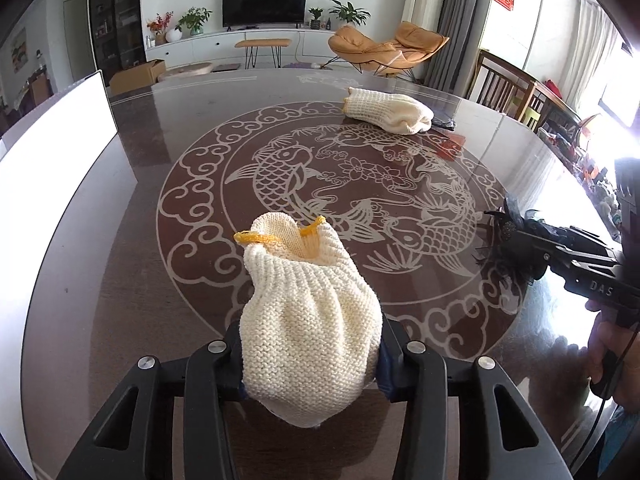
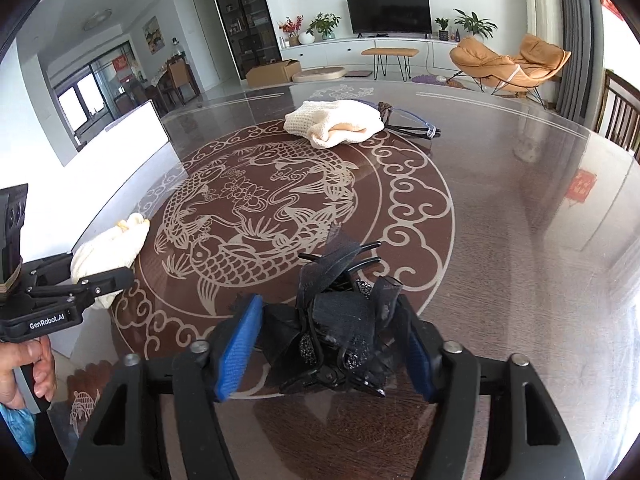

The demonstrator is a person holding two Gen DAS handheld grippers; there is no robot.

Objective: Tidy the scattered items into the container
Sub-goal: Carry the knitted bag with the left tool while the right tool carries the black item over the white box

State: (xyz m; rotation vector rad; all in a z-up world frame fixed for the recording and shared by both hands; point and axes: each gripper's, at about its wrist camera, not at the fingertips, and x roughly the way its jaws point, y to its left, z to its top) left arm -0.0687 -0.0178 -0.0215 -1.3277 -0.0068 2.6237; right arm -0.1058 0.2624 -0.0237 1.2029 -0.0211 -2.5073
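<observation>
Two grips: left gripper (image 1: 310, 354) clenched on cream knitted glove (image 1: 308, 300) above the table (image 1: 120, 240); right gripper (image 2: 332, 344) clamps black mesh hair claw clip (image 2: 340, 332)

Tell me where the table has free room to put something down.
Free: the fish pattern between the held glove and the far glove, plus the right side of the table. Crowded: around the far glove, with glasses beside it.
</observation>
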